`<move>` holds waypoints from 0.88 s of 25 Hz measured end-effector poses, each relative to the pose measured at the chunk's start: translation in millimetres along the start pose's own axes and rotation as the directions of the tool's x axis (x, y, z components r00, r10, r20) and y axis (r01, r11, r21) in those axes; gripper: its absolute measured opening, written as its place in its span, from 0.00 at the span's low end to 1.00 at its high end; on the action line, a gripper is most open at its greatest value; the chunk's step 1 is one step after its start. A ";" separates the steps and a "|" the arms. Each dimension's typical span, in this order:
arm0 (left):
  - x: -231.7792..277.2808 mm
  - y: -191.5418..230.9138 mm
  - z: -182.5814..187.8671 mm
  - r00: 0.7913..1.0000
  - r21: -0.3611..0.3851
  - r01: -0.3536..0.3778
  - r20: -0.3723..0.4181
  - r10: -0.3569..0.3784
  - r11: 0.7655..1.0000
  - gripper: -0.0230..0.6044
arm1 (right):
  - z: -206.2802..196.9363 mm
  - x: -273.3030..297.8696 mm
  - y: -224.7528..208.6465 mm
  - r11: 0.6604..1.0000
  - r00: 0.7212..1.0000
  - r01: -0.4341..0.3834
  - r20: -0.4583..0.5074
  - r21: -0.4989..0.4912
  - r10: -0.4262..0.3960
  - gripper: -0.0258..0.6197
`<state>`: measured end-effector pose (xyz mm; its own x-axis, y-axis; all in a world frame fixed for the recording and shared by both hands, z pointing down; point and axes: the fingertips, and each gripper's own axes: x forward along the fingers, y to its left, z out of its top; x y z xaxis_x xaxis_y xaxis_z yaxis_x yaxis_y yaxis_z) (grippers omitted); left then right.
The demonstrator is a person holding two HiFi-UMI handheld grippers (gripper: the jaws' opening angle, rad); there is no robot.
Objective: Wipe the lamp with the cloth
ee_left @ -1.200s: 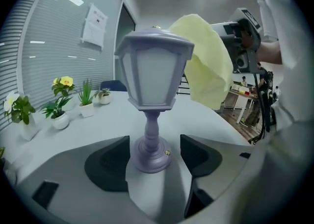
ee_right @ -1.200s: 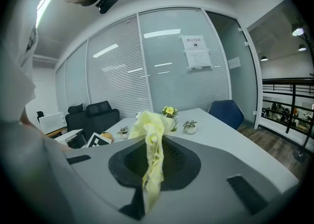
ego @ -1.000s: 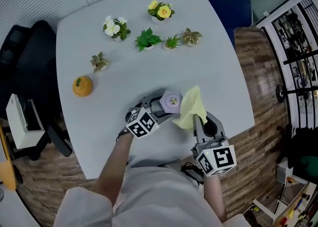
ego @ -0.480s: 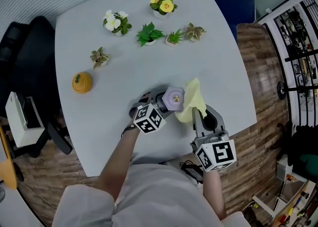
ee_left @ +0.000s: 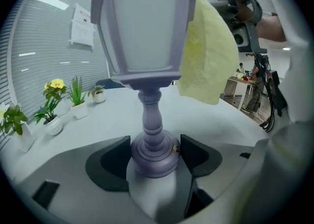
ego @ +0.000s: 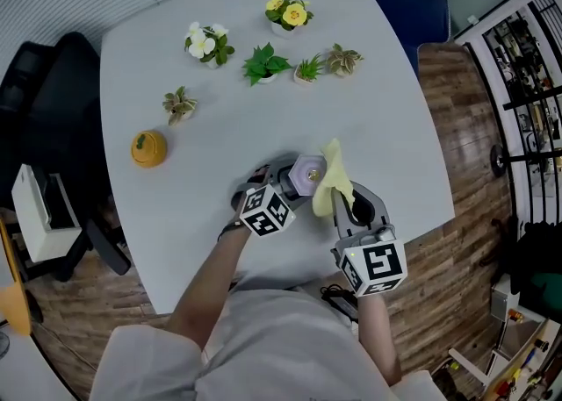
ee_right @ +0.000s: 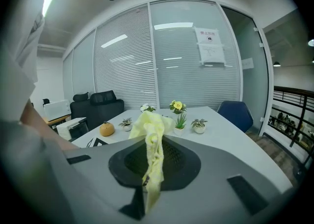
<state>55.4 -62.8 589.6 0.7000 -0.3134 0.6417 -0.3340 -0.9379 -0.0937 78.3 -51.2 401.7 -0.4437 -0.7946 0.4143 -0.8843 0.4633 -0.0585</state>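
Observation:
A small lavender lantern-shaped lamp (ego: 306,174) stands upright on the white table (ego: 386,118) near its front edge. My left gripper (ee_left: 154,157) is shut on the lamp's round base (ee_left: 153,153), a jaw on each side. The yellow cloth (ego: 332,180) hangs from my right gripper (ego: 346,208), which is shut on it. In the left gripper view the cloth (ee_left: 208,54) lies against the right side of the lamp's shade (ee_left: 144,27). In the right gripper view the cloth (ee_right: 151,144) is pinched between the jaws and bunches up above them.
At the table's far side stand several small potted plants (ego: 263,63) and an orange pumpkin-shaped ornament (ego: 148,148). A black office chair (ego: 44,118) is at the left, a blue chair (ego: 413,4) at the far right. Wooden floor lies beyond the table's right edge.
My right gripper has brought the cloth leftward, from beside the lamp to against its right side. The left gripper stays shut on the lamp's base.

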 end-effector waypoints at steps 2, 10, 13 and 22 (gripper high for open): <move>0.3 0.5 -0.1 1.000 0.001 -0.001 0.000 0.001 1.000 0.52 | -4.4 7.0 4.8 1.000 1.000 -0.012 -0.018 -0.024 0.012 0.08; -0.5 2.1 -1.2 1.000 0.000 -0.003 -0.003 0.003 1.000 0.52 | -9.6 17.2 0.6 0.998 0.999 -0.010 -0.048 -0.057 0.007 0.08; -0.1 1.5 -0.7 1.000 0.000 -0.003 -0.002 0.003 1.000 0.52 | -7.8 20.4 -4.6 0.999 0.998 -0.009 -0.056 -0.052 0.006 0.08; 0.7 2.7 -1.7 1.000 0.001 -0.005 -0.005 0.005 1.000 0.52 | -1.8 33.8 -9.3 0.995 0.989 -0.088 -0.127 -0.049 0.081 0.08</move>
<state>53.9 -65.3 591.0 0.6950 -0.3173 0.6452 -0.3371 -0.9364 -0.0973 71.8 -81.7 417.9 -0.4919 -0.6979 0.5206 -0.8337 0.5500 -0.0505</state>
